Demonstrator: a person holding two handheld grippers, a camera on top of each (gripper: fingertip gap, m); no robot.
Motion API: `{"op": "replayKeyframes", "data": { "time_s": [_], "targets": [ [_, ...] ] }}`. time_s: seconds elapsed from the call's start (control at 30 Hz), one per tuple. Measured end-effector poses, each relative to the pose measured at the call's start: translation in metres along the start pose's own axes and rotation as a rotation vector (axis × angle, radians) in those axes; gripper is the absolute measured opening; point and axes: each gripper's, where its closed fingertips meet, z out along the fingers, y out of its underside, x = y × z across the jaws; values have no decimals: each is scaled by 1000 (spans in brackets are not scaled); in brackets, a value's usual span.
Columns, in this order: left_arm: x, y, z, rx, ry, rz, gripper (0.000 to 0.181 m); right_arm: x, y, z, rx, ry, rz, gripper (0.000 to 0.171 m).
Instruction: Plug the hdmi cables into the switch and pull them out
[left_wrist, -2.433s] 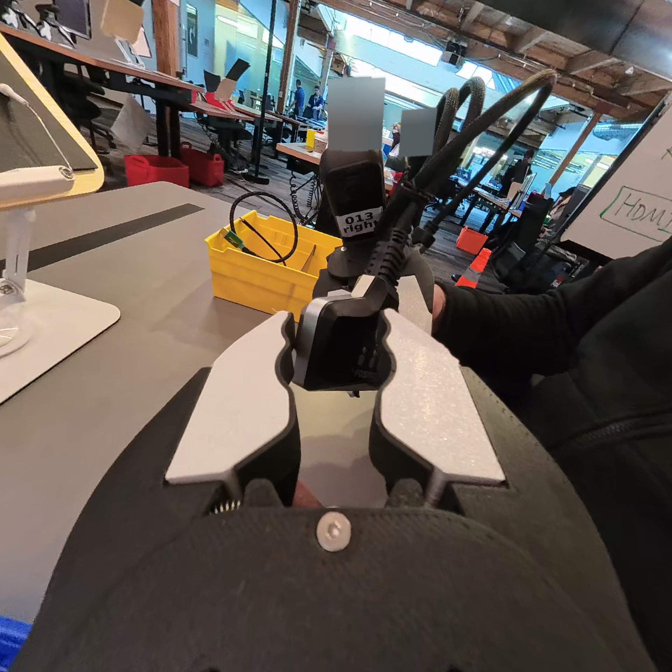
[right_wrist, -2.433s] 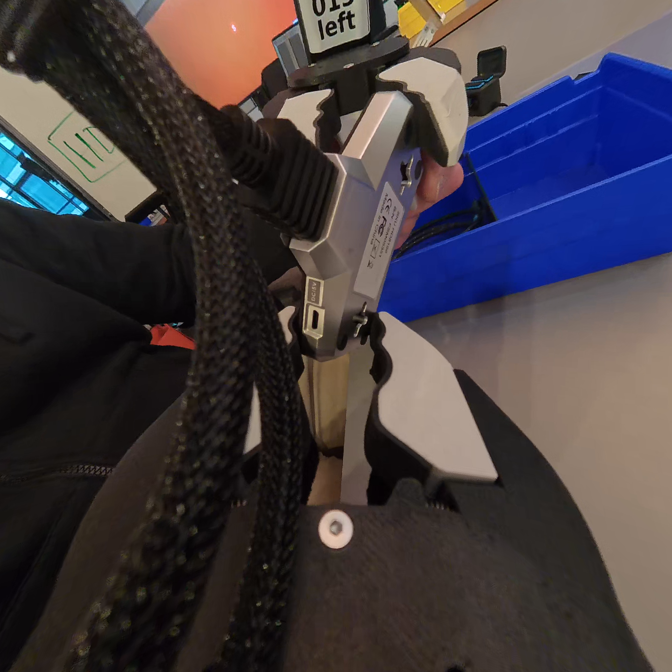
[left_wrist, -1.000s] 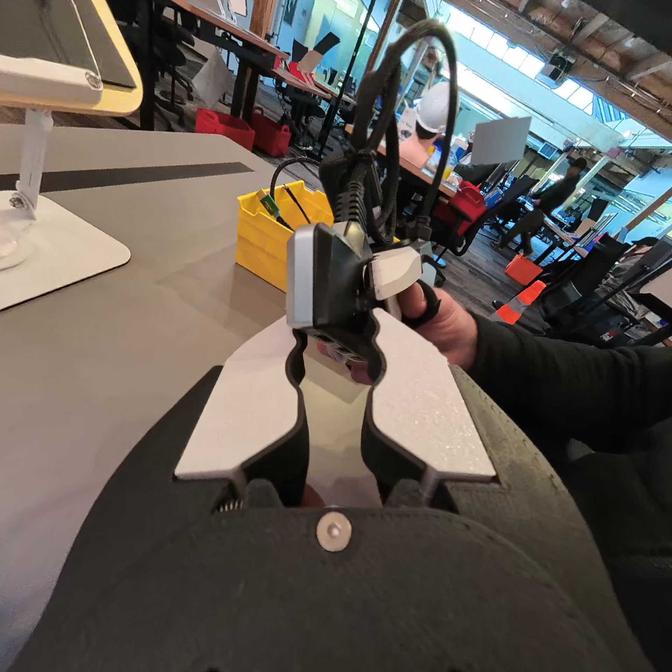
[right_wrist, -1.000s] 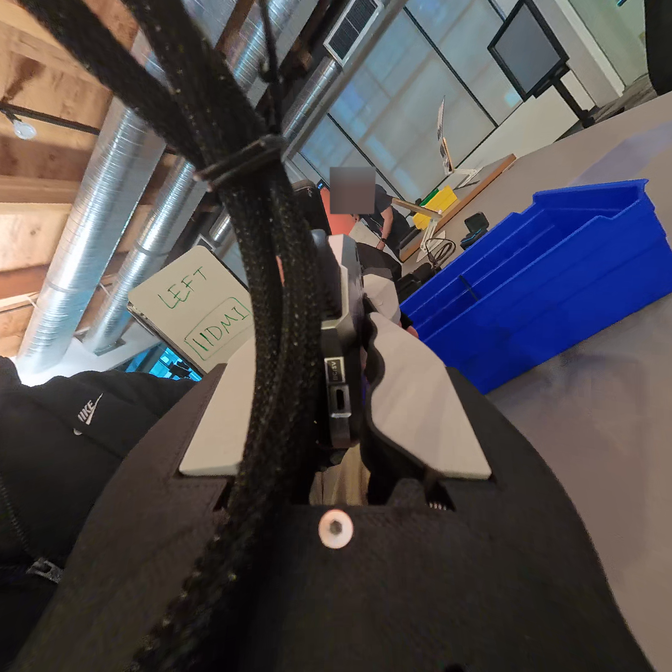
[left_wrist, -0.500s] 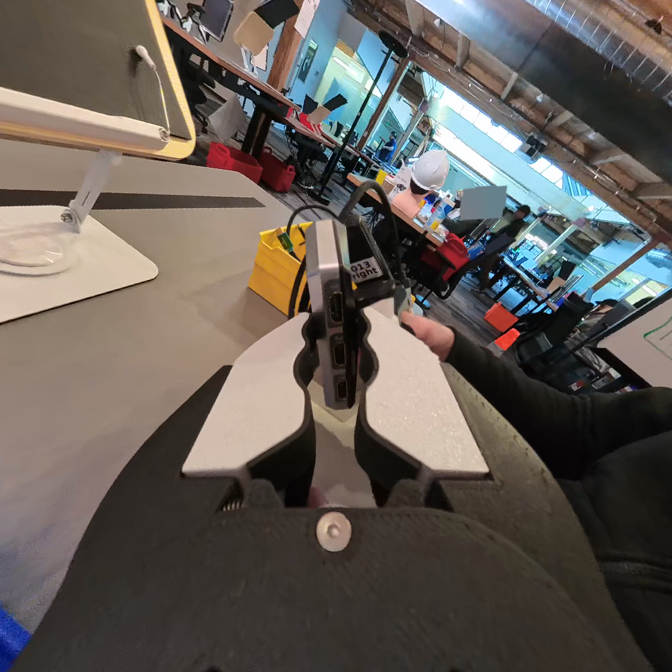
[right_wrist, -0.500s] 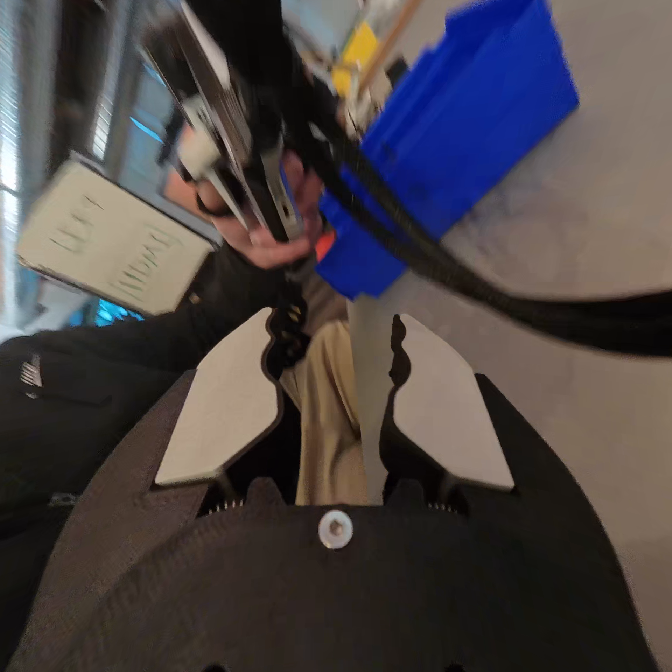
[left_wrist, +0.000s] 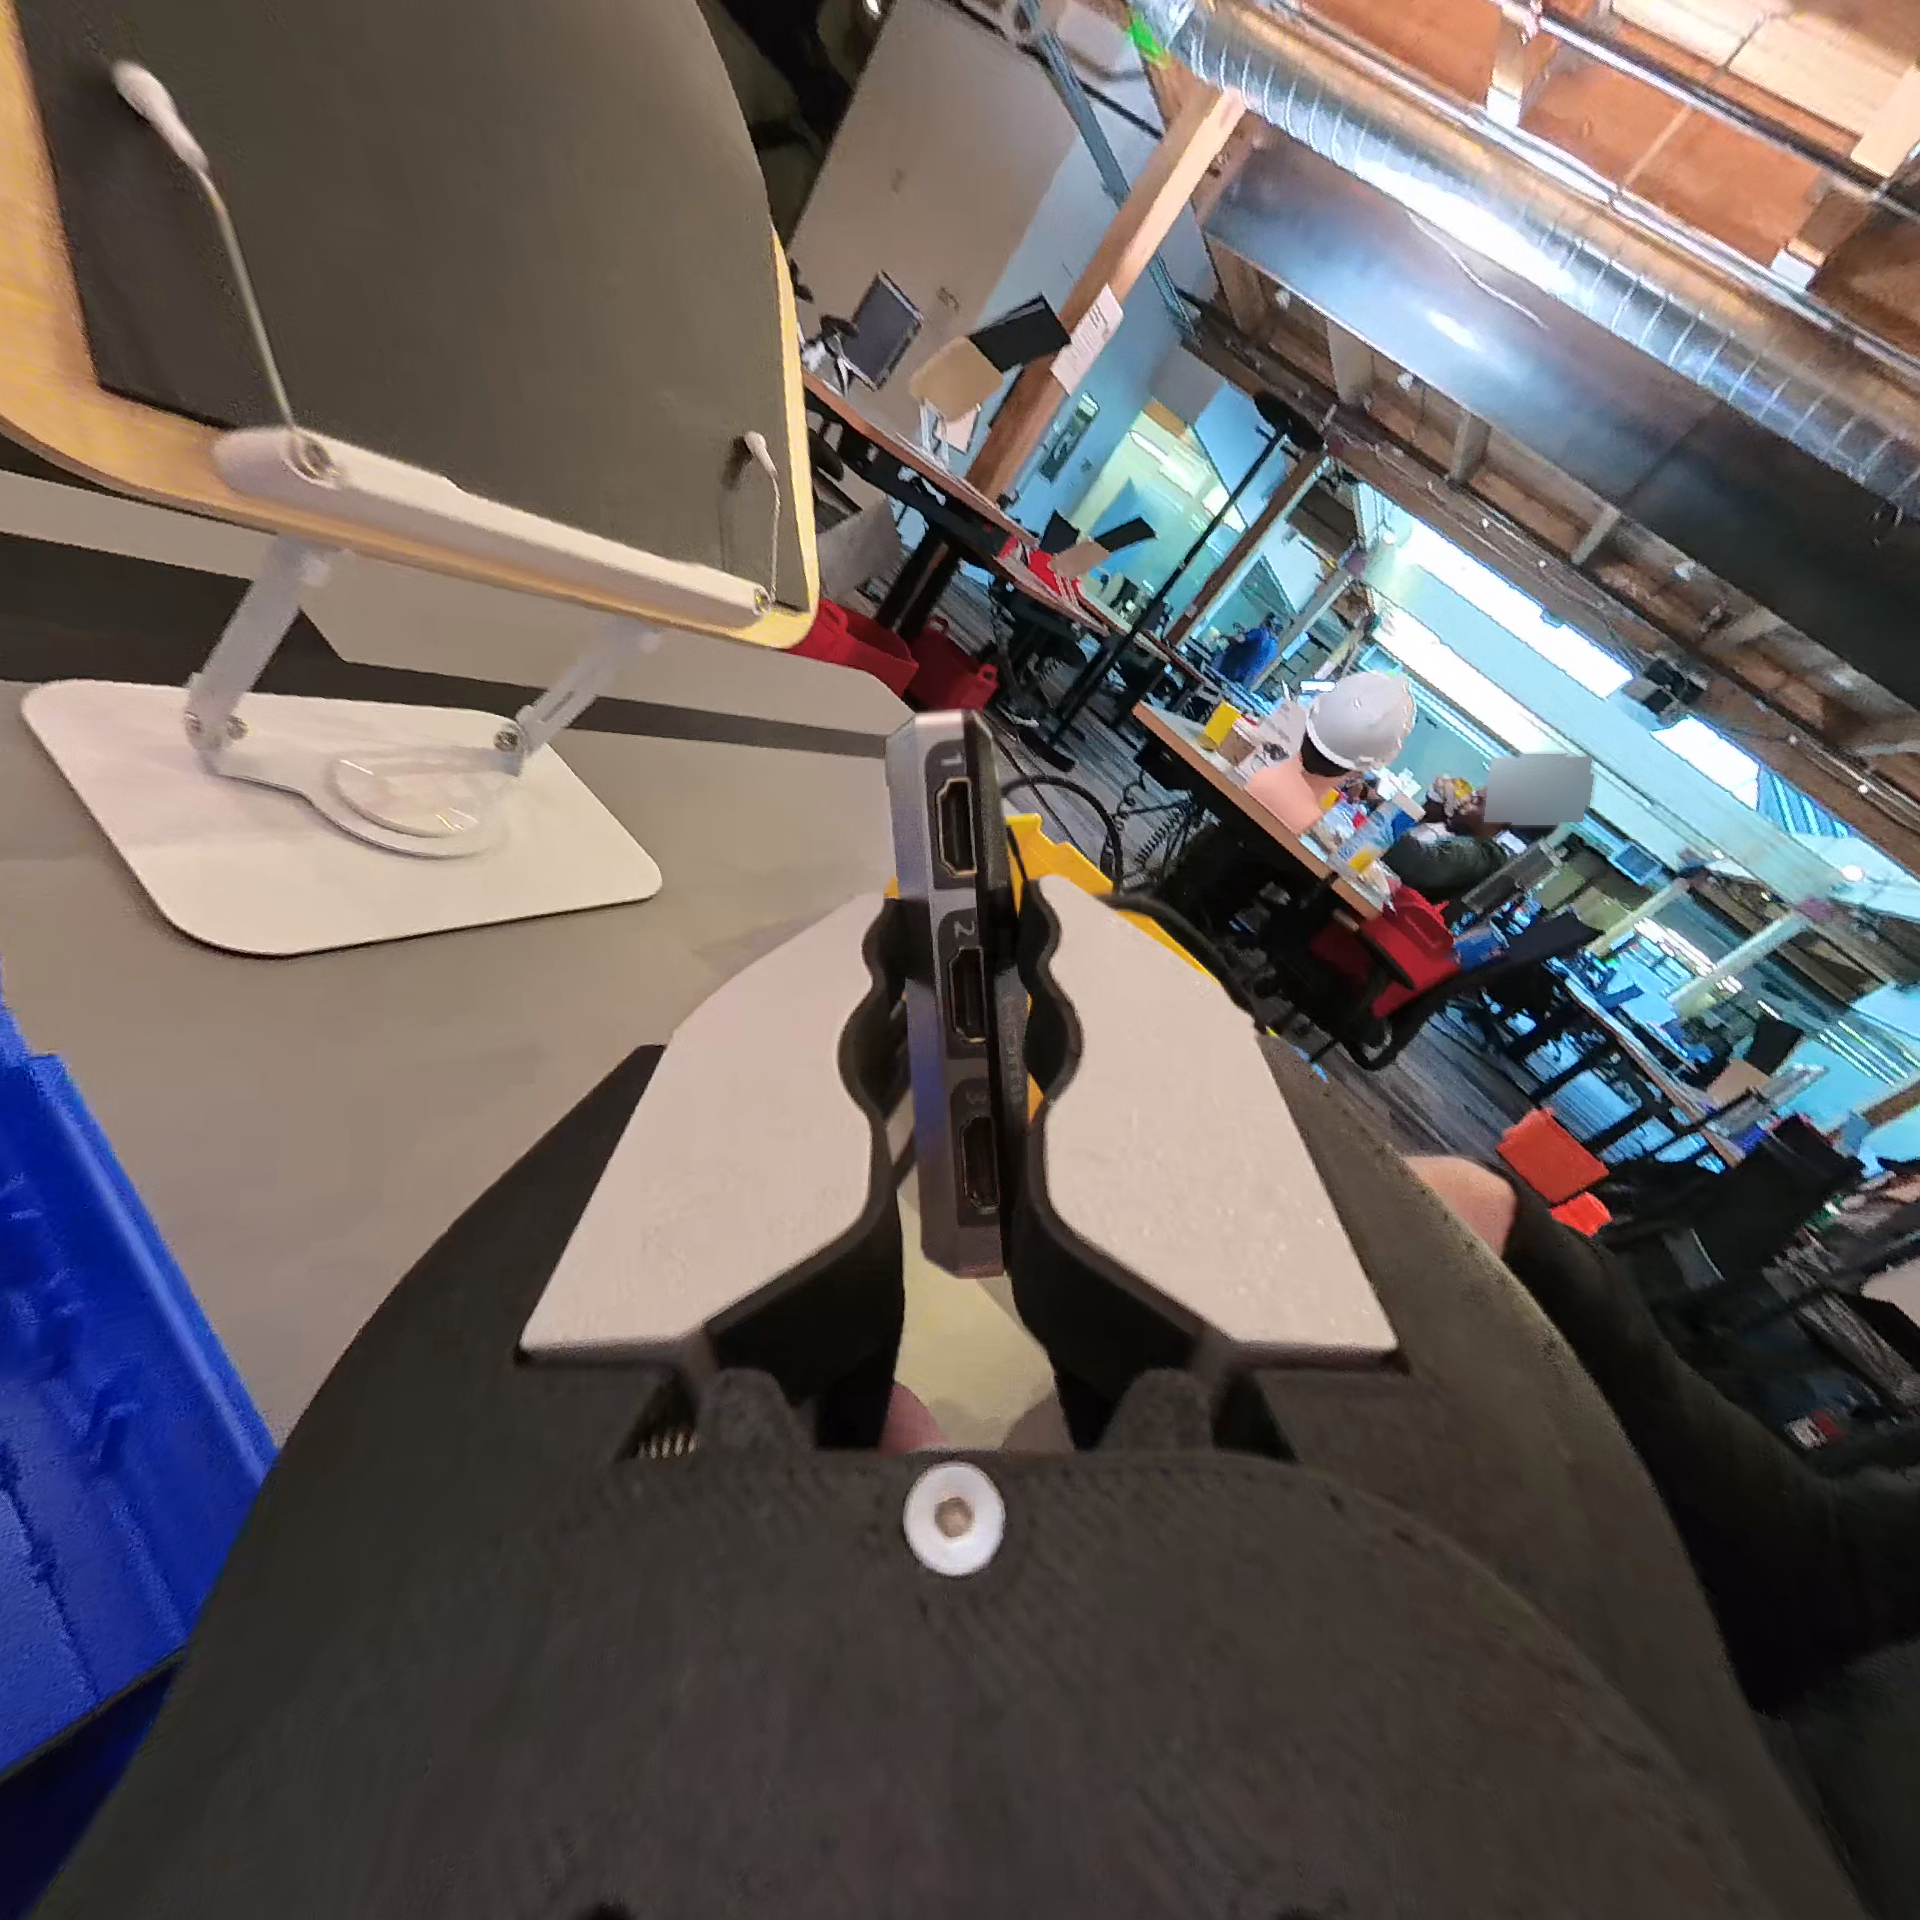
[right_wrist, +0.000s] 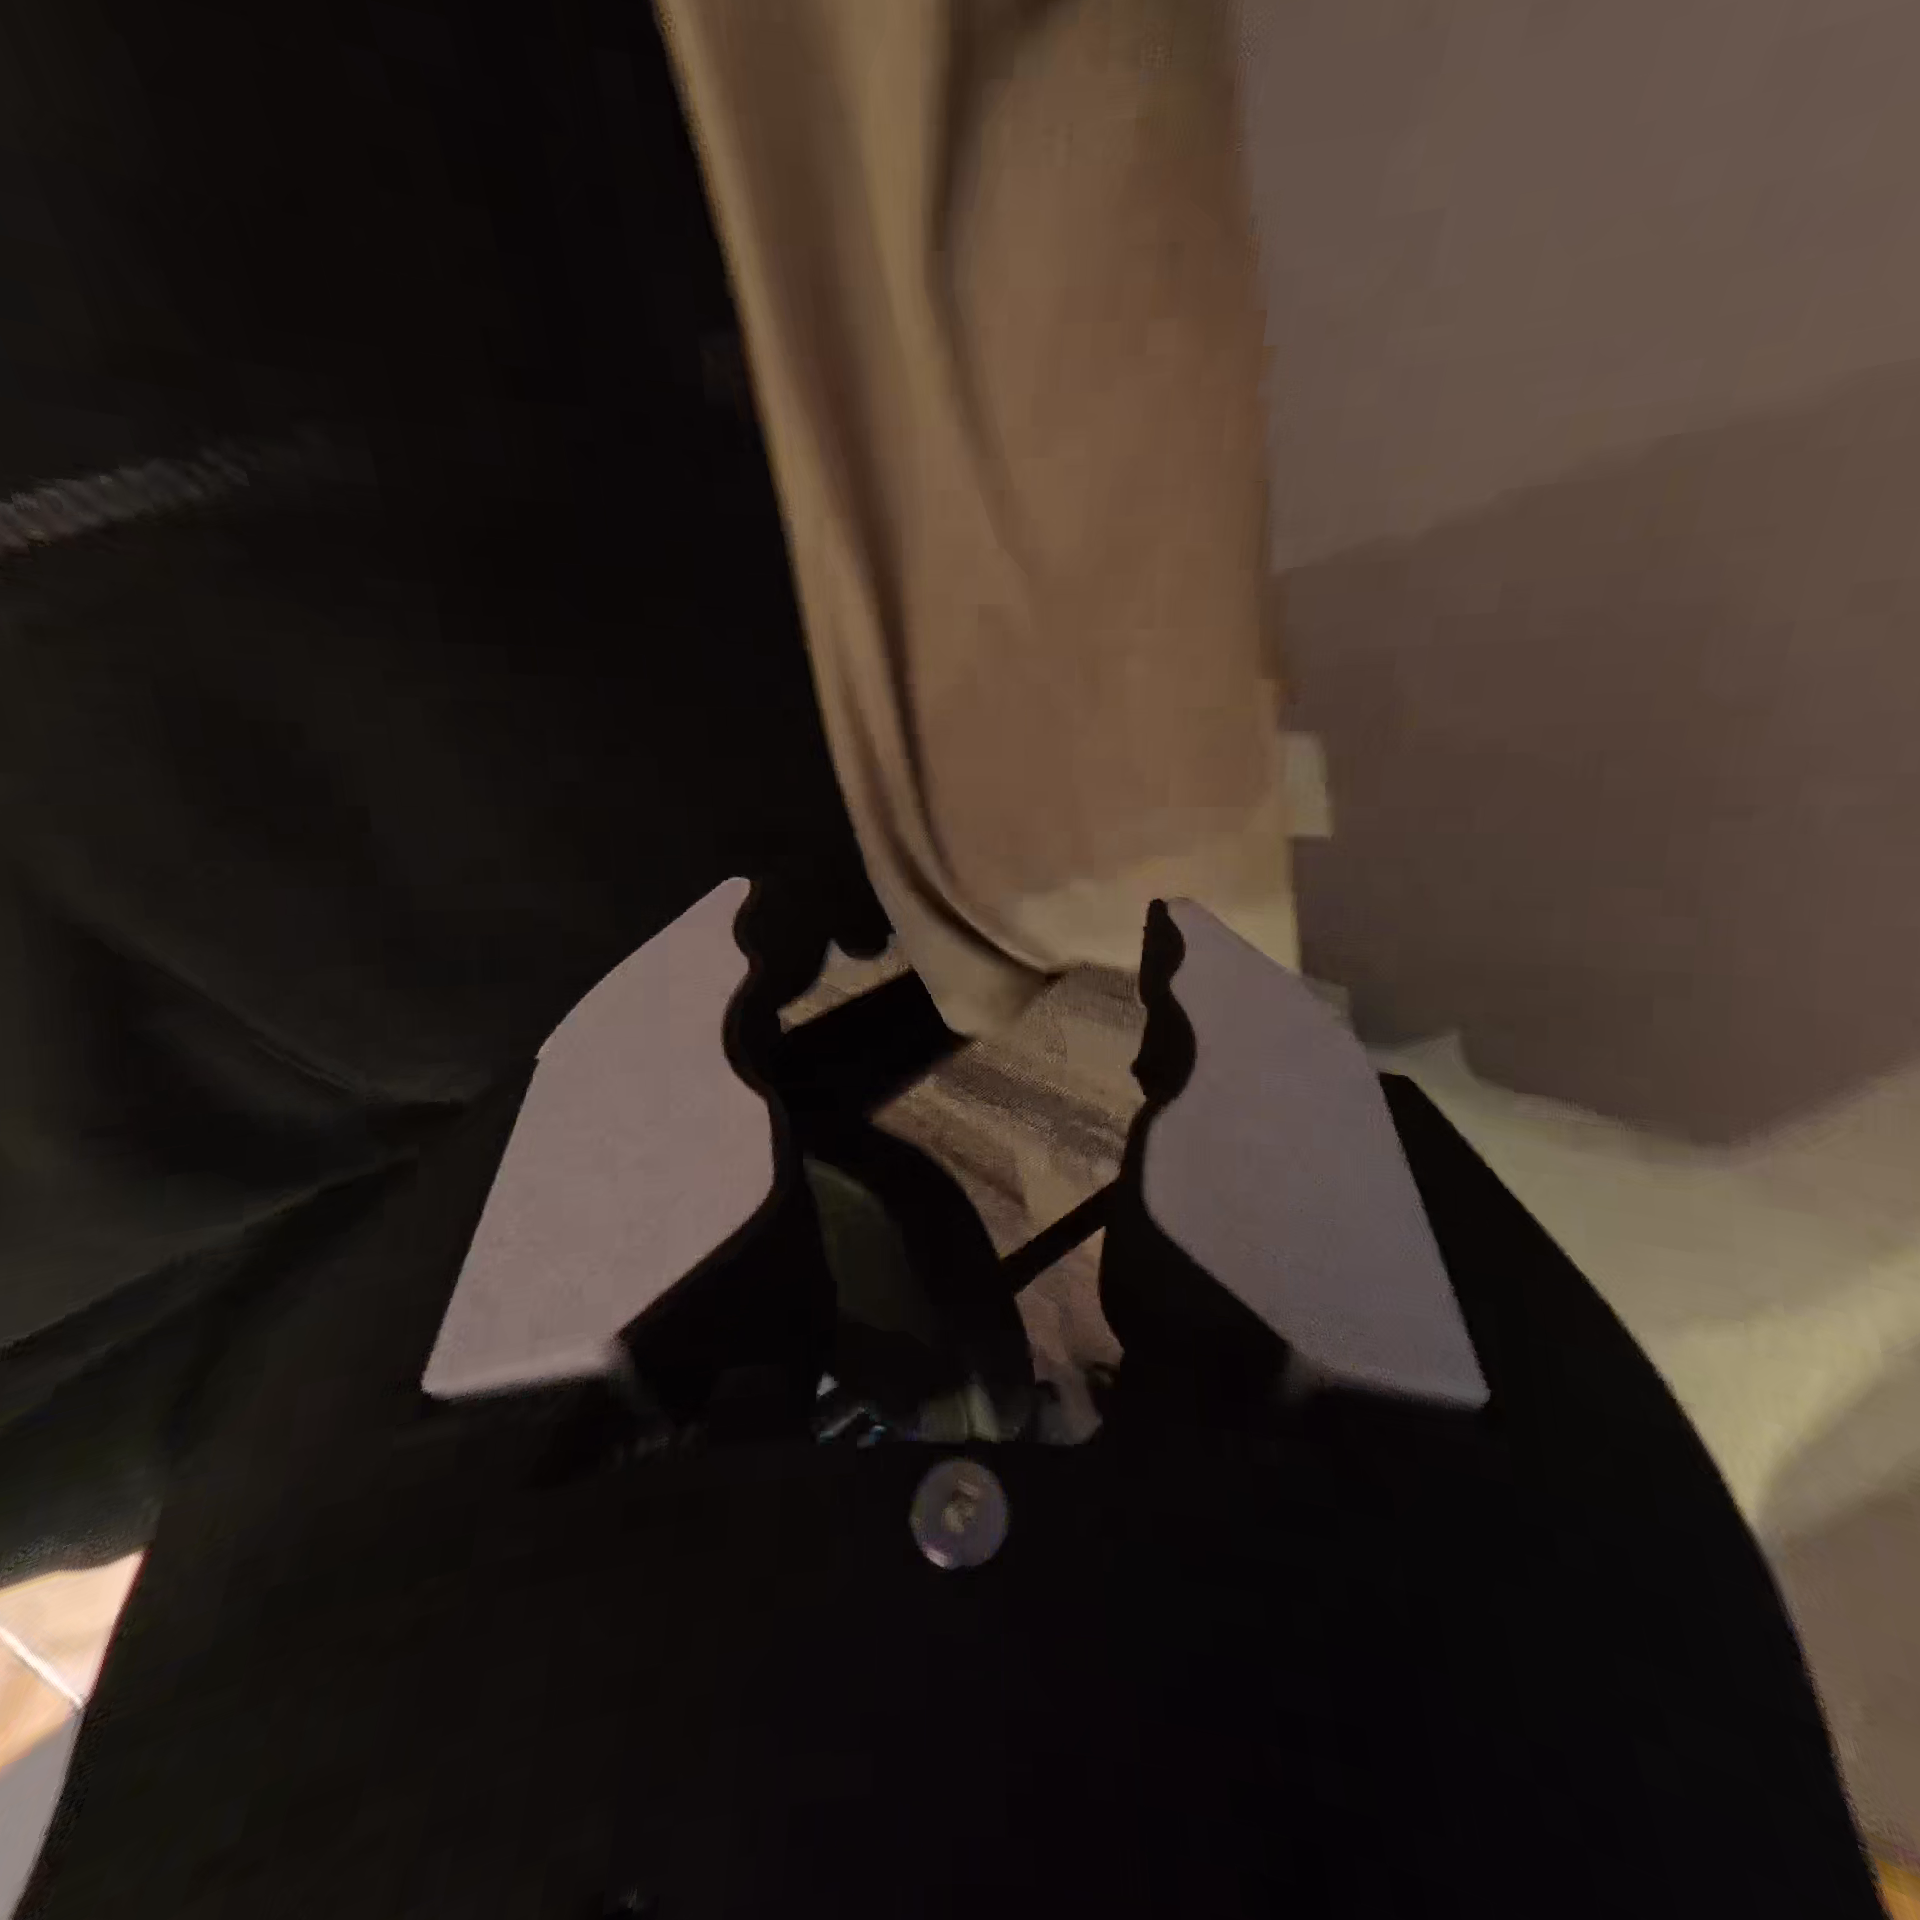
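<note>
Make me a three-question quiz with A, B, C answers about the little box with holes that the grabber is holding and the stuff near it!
1. Where is the switch?
A. In the blue bin
B. Between the left gripper fingers
C. On the white stand

2. How many ports show on the switch's edge?
A. One
B. Five
C. Three

3. How is the right gripper?
A. Open, holding nothing
B. Shut on a cable
C. Shut on the switch

Answers:
1. B, both fingers press its sides.
2. C, three ports run down its edge, all unplugged.
3. A, its fingers stand apart with nothing between them.
</note>
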Motion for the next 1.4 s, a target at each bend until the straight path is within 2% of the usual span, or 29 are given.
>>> {"op": "replayKeyframes", "data": {
  "time_s": [0.13, 0.2, 0.4, 0.47, 0.57, 0.6, 0.67, 0.77, 0.83, 0.9, 0.97, 1.0, 1.03, 1.13, 1.2, 1.33, 1.4],
  "targets": [
    [-3, -12, -6, 38, -16, 10, 19, 25, 28, -41, 108, 175, 188, 65],
    [-8, -20, -9, 62, -49, 28, 20, 34, 43, -62, 136, 307, 281, 72],
    [-21, -30, -17, 92, -81, 9, 20, 23, 38, -128, 396, 562, 237, 65],
    [-20, -23, -13, 76, -87, 11, 20, 17, 16, -168, 567, 718, 134, 59],
    [-18, -14, -5, 68, -82, -16, 20, -14, -43, -218, 792, 1052, -231, 56],
    [-16, -10, -2, 63, -79, -22, 20, -30, -66, -228, 869, 1151, -366, 54],
    [-14, -4, 3, 57, -78, -41, 20, -49, -108, -233, 965, 1337, -596, 65],
    [-6, 7, 9, 38, -65, -65, 20, -34, -157, -228, 940, 1461, -668, 75],
    [2, 13, 13, 29, -44, -86, 20, -13, -177, -231, 875, 1568, -657, 75],
    [10, 17, 15, 21, -29, -87, 20, -1, -186, -242, 829, 1712, -647, 69],
    [17, 21, 18, 14, -3, -105, 20, 7, -189, -251, 785, 1817, -625, 51],
    [20, 24, 20, 4, 8, -114, 20, 9, -189, -253, 766, 1834, -620, 28],
    [20, 26, 21, 4, 7, -121, 20, 10, -189, -255, 766, 1836, -614, 22],
    [19, 30, 23, -19, 26, -110, 20, 14, -185, -256, 772, 1783, -609, 20],
    [21, 32, 23, -48, 48, -77, 22, 13, -184, -251, 820, 1663, -629, 19],
    [23, 29, 21, -108, 10, 203, 46, 15, -176, -248, 941, 1369, -608, 19],
    [31, 30, 19, -145, 22, 354, 61, 14, -168, -246, 962, 1278, -626, 19]
  ]
}}
